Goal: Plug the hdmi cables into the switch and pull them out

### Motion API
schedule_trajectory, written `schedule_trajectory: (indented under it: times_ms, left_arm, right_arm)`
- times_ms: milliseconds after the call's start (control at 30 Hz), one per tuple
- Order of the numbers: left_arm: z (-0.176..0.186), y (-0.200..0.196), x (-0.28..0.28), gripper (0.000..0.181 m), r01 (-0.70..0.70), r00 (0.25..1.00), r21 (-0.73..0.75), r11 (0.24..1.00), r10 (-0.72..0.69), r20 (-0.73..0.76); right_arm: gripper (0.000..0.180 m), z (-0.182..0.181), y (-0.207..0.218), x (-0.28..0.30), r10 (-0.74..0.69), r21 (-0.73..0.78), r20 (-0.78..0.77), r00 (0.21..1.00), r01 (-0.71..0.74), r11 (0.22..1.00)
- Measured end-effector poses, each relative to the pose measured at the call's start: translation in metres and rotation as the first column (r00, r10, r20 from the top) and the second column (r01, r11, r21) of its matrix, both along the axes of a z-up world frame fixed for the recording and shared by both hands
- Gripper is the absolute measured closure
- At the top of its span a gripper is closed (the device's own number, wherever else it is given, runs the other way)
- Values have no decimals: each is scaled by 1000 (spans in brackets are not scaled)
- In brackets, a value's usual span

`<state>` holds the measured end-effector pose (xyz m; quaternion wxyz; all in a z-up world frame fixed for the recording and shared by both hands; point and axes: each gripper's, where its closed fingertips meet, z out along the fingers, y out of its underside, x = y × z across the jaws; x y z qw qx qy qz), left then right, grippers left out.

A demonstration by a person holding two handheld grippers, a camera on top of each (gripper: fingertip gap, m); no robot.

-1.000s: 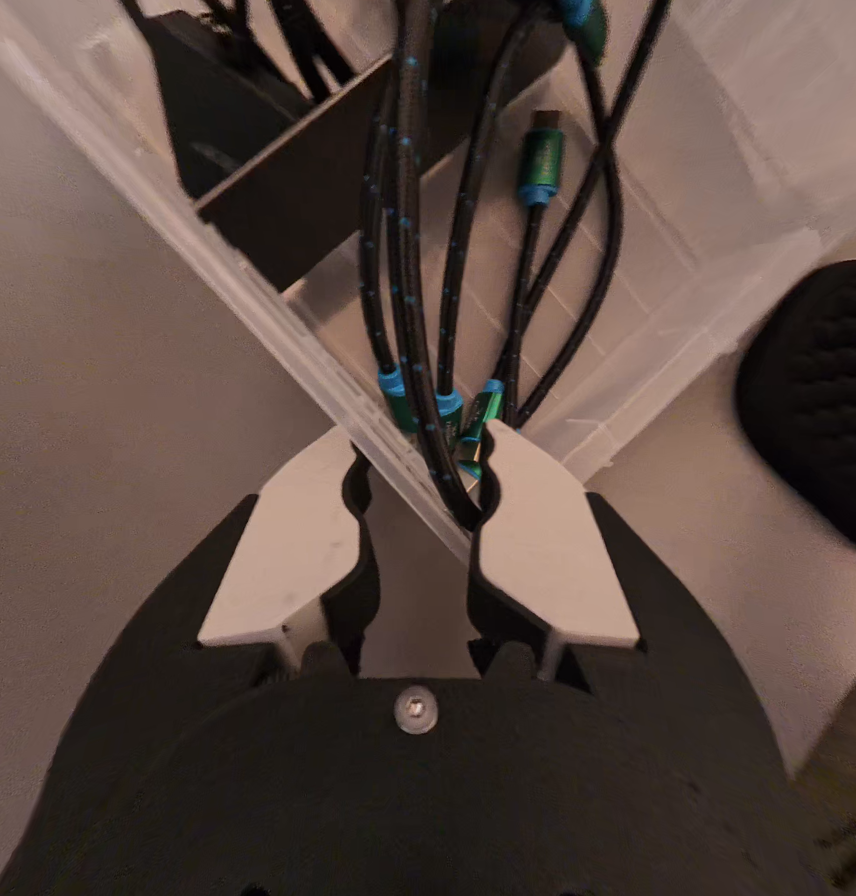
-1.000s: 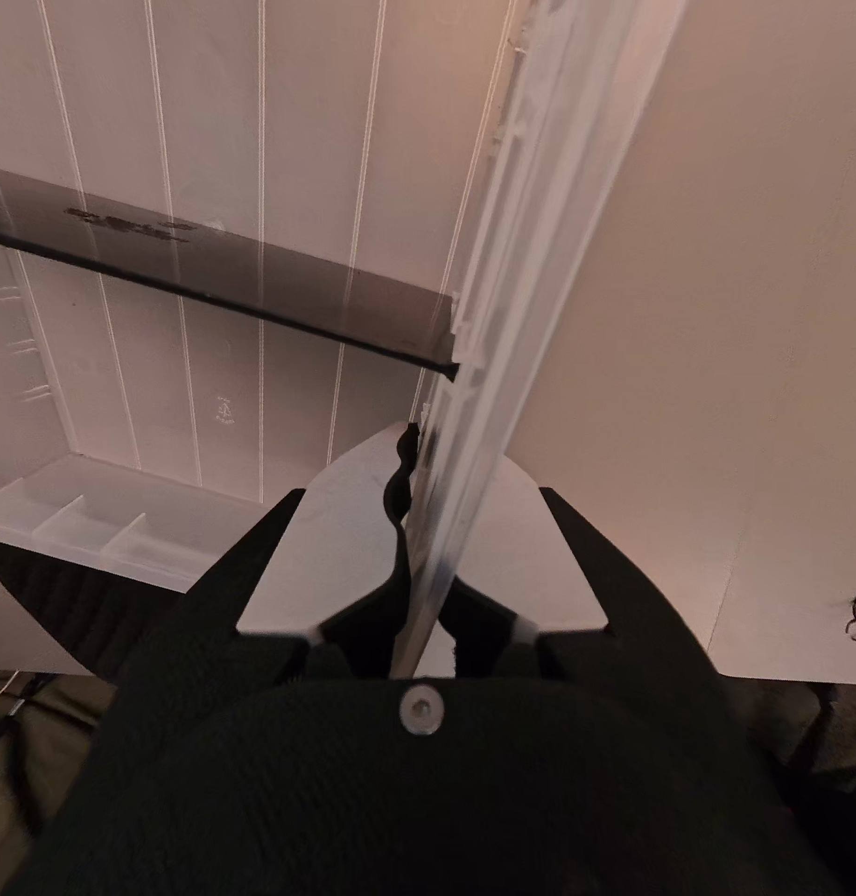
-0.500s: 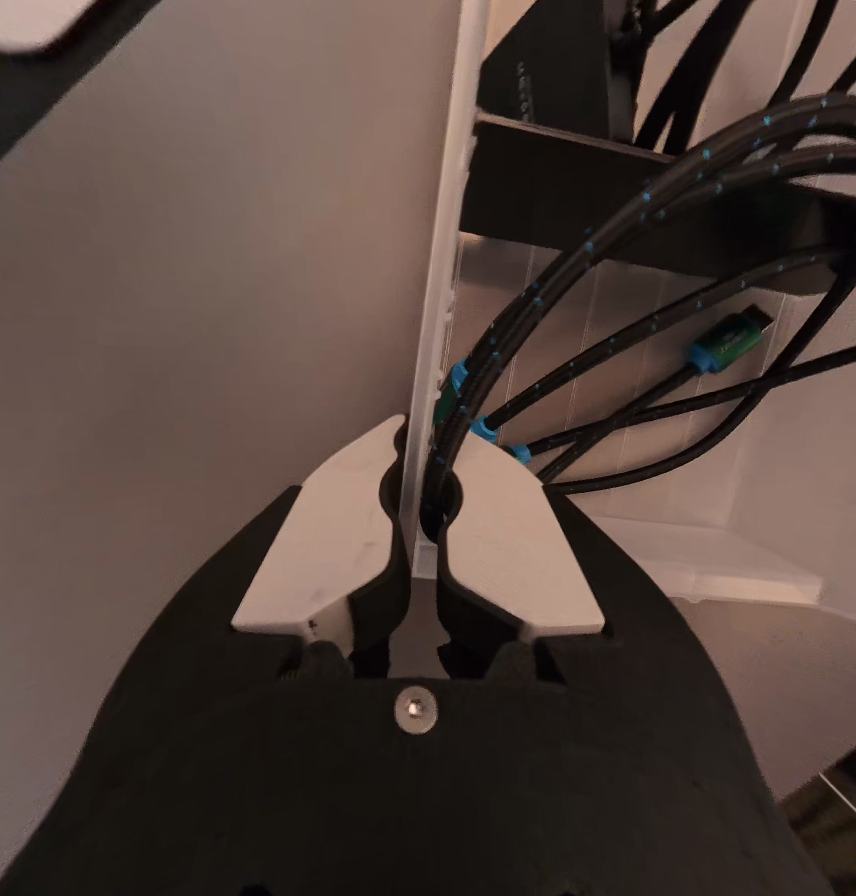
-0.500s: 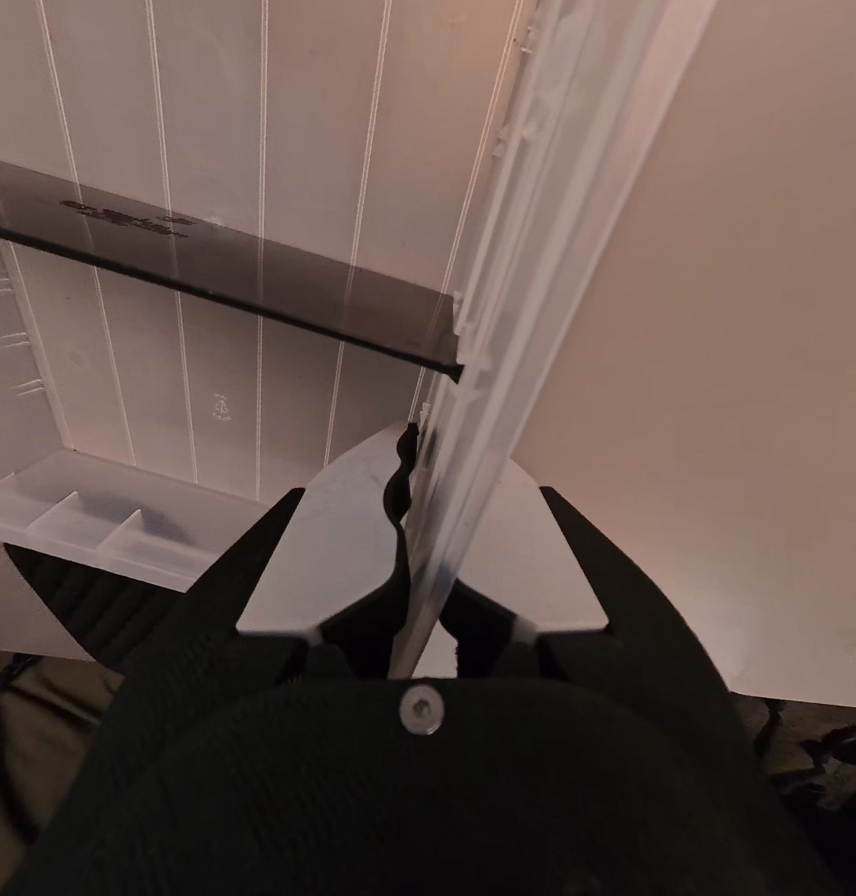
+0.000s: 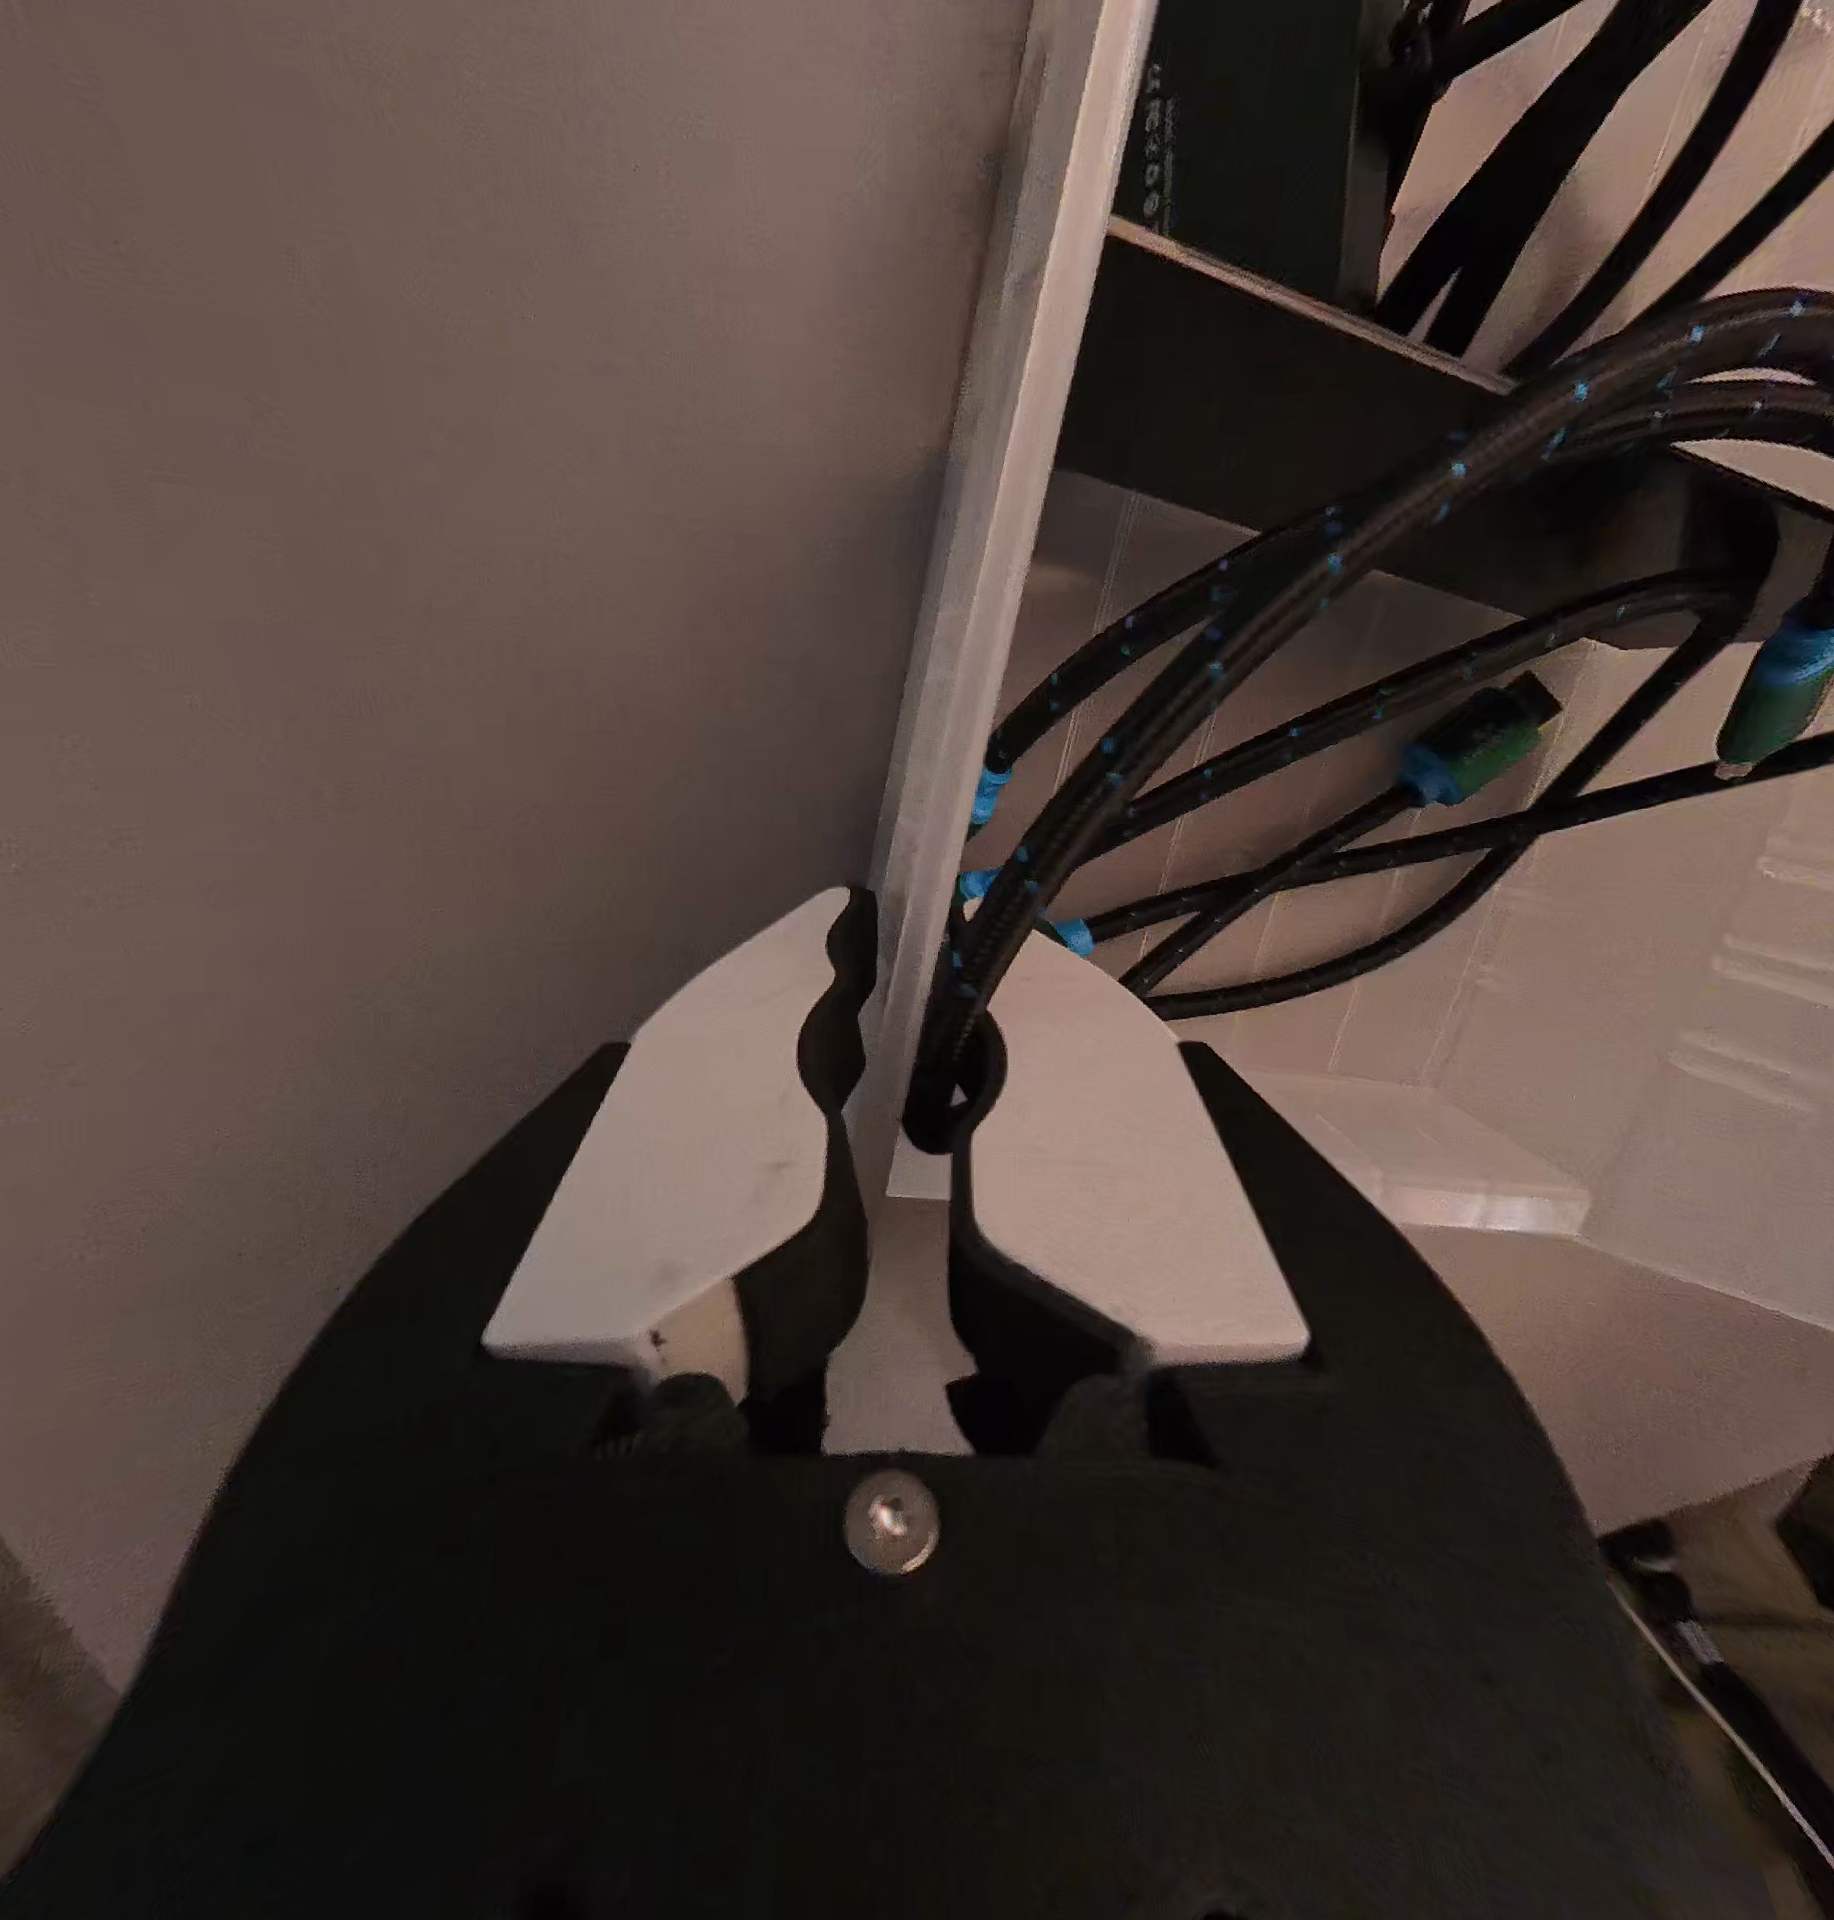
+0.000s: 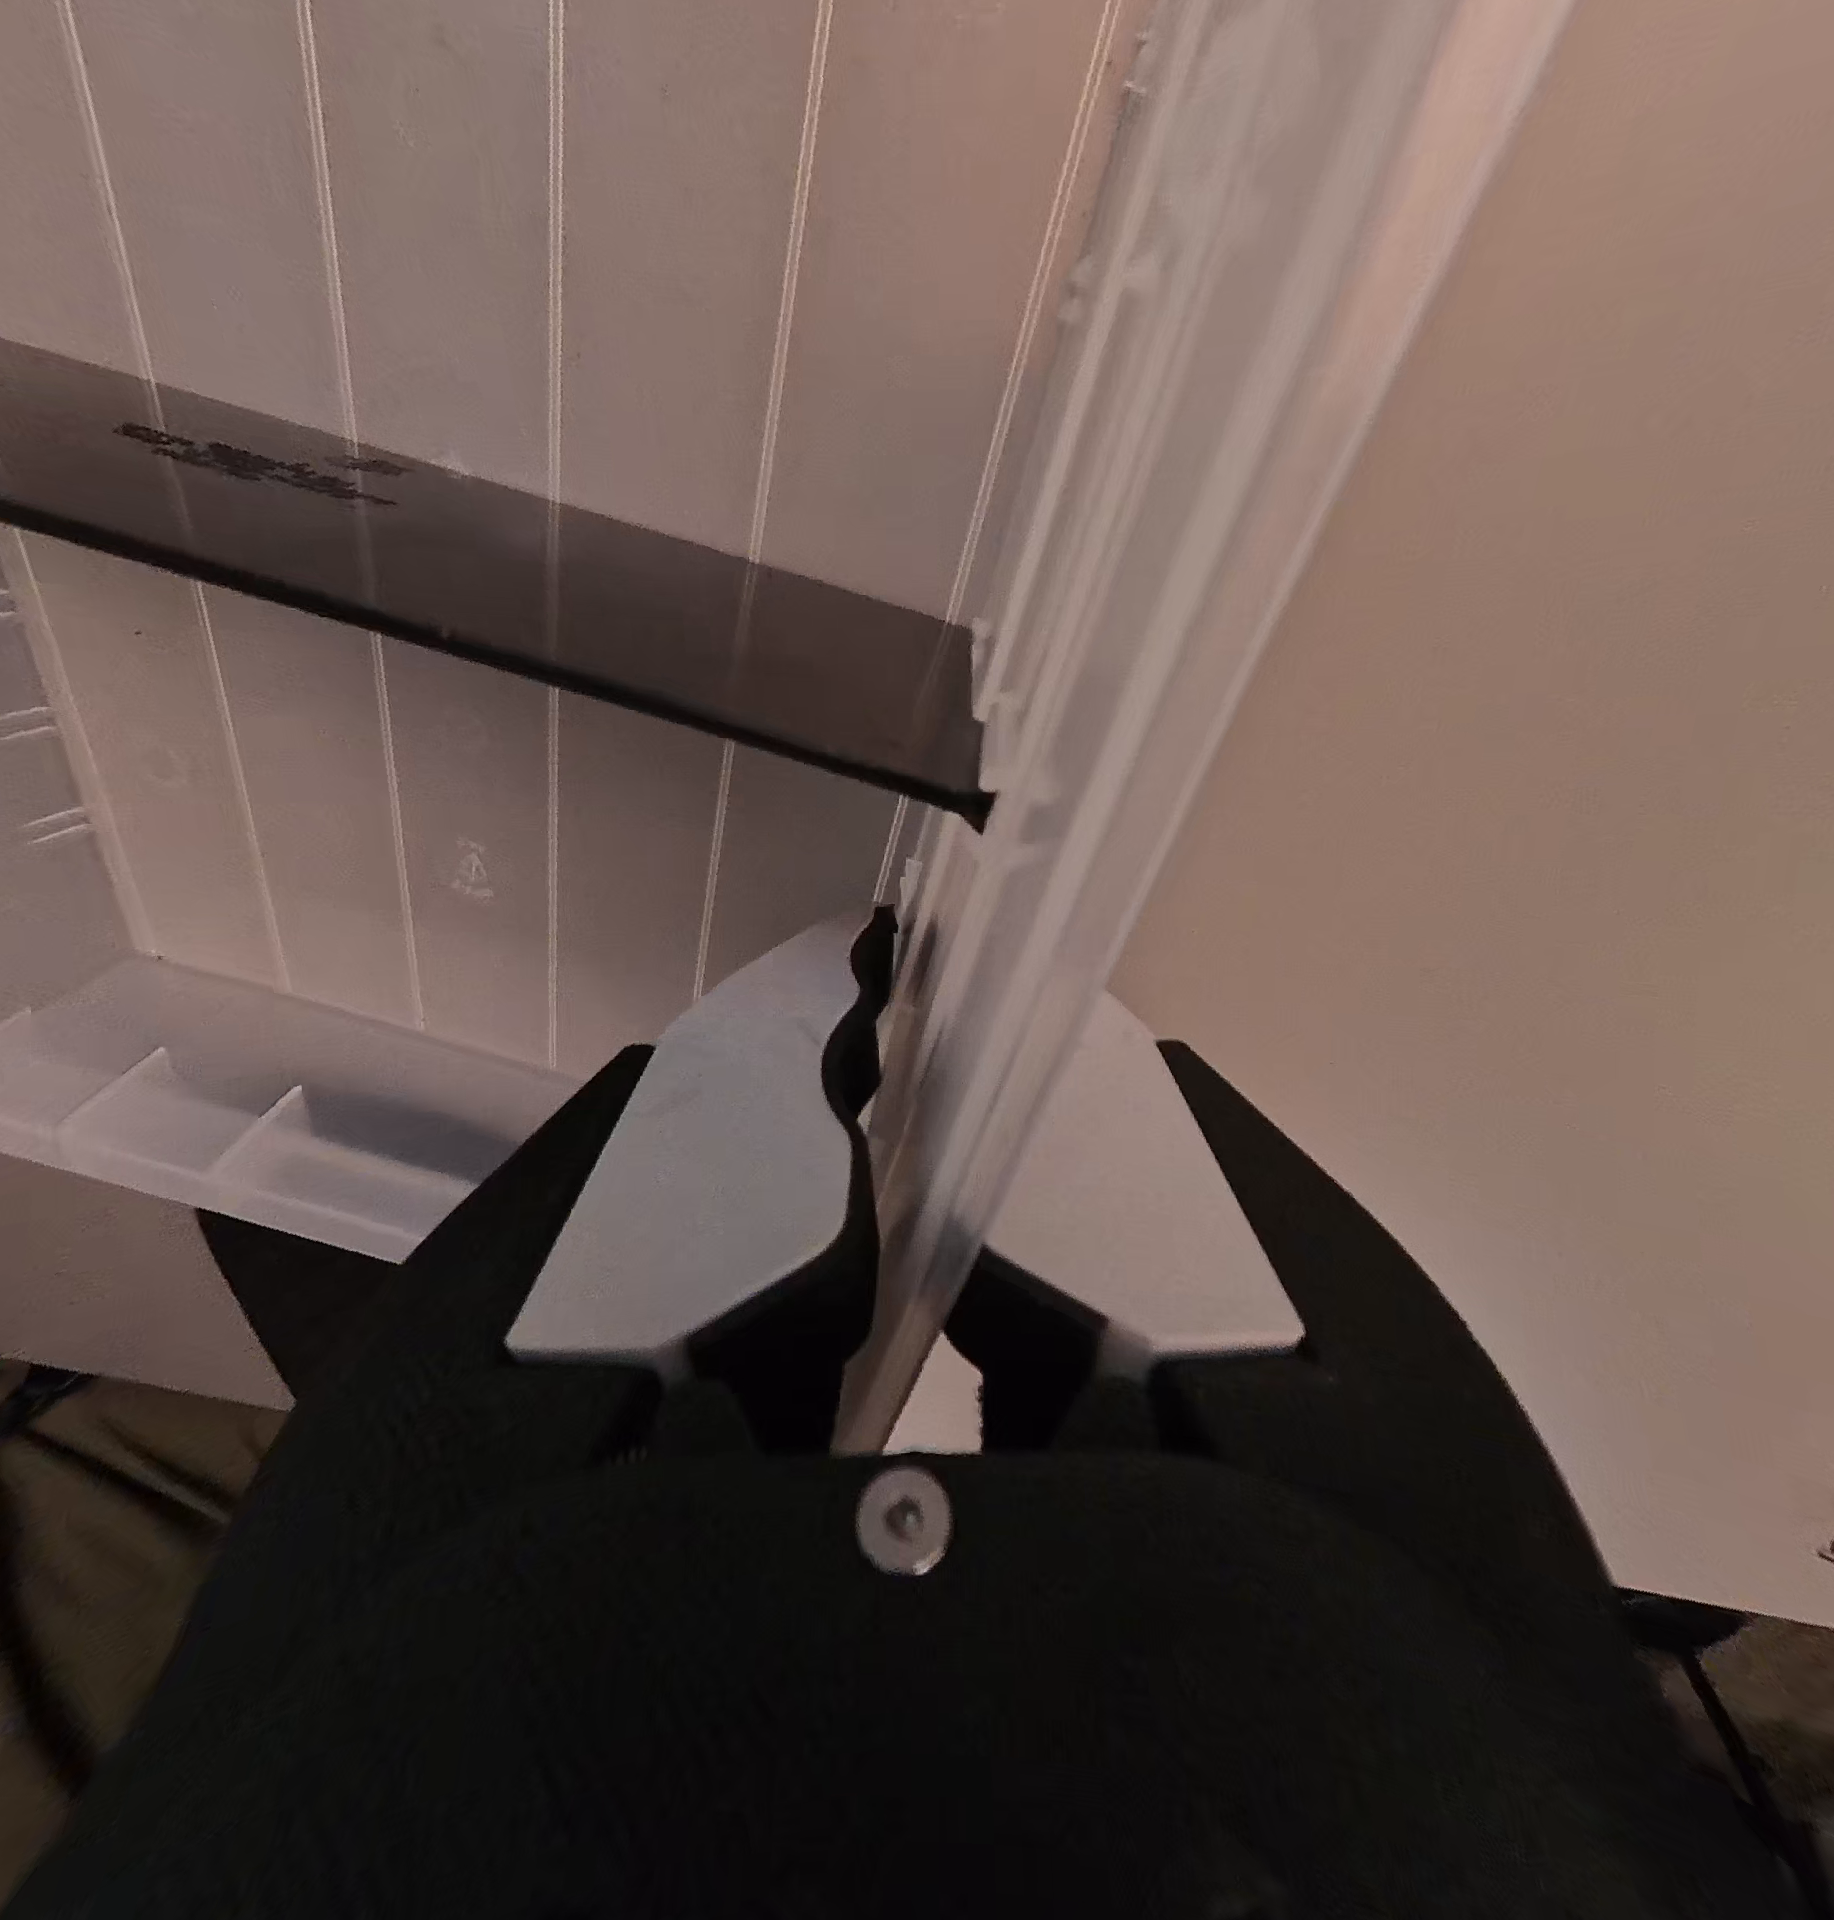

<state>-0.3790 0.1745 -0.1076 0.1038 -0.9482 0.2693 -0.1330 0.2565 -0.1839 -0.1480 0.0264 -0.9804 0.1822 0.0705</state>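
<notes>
Swung upright since before, bin wall (image 5: 1006,499) sits pinched in left gripper (image 5: 908,1039).

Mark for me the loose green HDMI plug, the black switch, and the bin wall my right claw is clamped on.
green HDMI plug (image 5: 1484,743), left wrist view, on its green shell.
black switch (image 5: 1308,416), left wrist view, on its dark side face.
clear bin wall (image 6: 1131,665), right wrist view, on the rim above the right claw (image 6: 918,997).

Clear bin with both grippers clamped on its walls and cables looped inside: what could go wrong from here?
1. The left hand-held gripper pinches a braided cable together with the bin wall; the cable could get crushed or dragged.
2. The right hand-held gripper holds only the thin clear rim, so the bin may slip or flex.
3. Loose green plugs could snag.
</notes>
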Motion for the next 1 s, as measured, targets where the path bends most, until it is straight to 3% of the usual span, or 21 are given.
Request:
schedule_trajectory:
  times_ms: [100, 367, 567, 1000]
  left_arm:
    - [1, -14, -23, 164, -39, 999, -64, 997, 41, 32]
    - [2, -57, -44, 158, 16, 999, -191, 981, -6, 50]
    - [6, -55, -51, 153, -35, 993, -203, 979, 57, 105]
    - [11, -57, -56, 141, -29, 991, -182, 983, 52, 126]
  right_arm:
    - [175, 0, 9, -5, 16, -17, -4, 1000, -16, 1000]
    - [175, 0, 17, -7, 16, -15, -17, 1000, -16, 1000]
    - [174, 0, 21, -6, 9, 14, 1, 1000, -9, 1000]
    - [172, 1, 25, -5, 8, 57, 7, 1000, -8, 998]
